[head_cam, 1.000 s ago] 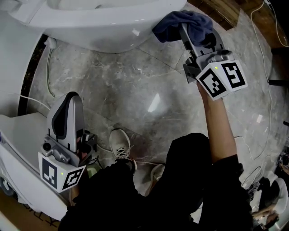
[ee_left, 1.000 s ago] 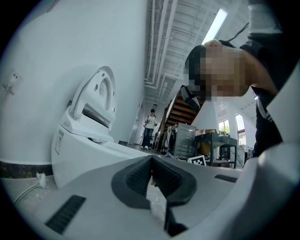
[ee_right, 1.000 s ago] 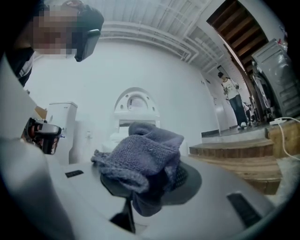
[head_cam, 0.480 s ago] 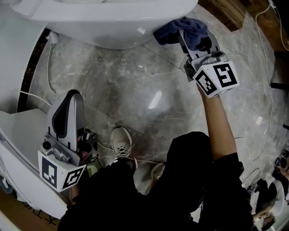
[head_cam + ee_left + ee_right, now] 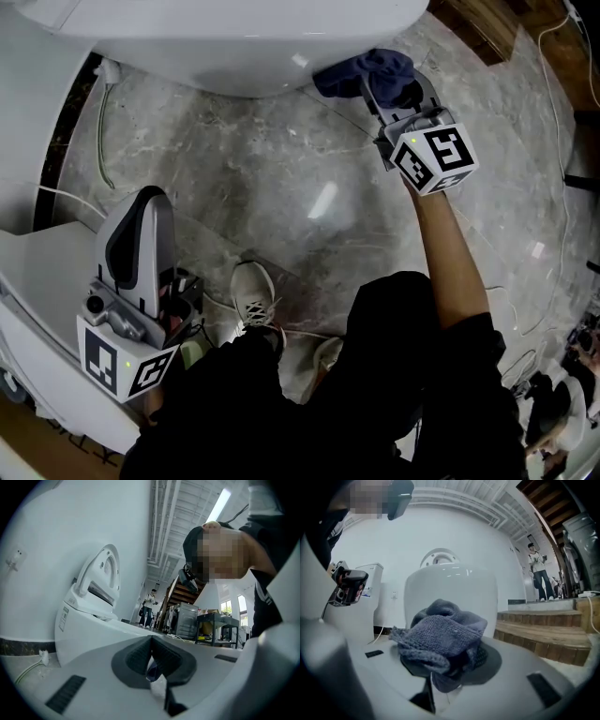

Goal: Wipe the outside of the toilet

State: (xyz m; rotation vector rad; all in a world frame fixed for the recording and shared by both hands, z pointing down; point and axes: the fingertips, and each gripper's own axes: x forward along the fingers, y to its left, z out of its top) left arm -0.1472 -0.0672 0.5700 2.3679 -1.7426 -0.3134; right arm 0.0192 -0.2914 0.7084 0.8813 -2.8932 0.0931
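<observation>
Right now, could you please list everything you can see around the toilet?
toilet: one, white, top of head view
cloth: one, blue-grey, at the toilet's front edge
floor: one, grey marble, below
cord: one, white, on floor, left
wooden steps: one set, brown, right of toilet
shoe: one clearly seen, white, lower centre
left hand-held gripper: one, grey, shut, empty, lower left
right hand-held gripper: one, grey, shut on cloth, upper right

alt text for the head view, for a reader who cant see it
Seen from above, the right gripper holds a dark blue cloth at the side of a white toilet. The left gripper hangs shut and empty beside the person's shoe, above a marble floor.
</observation>
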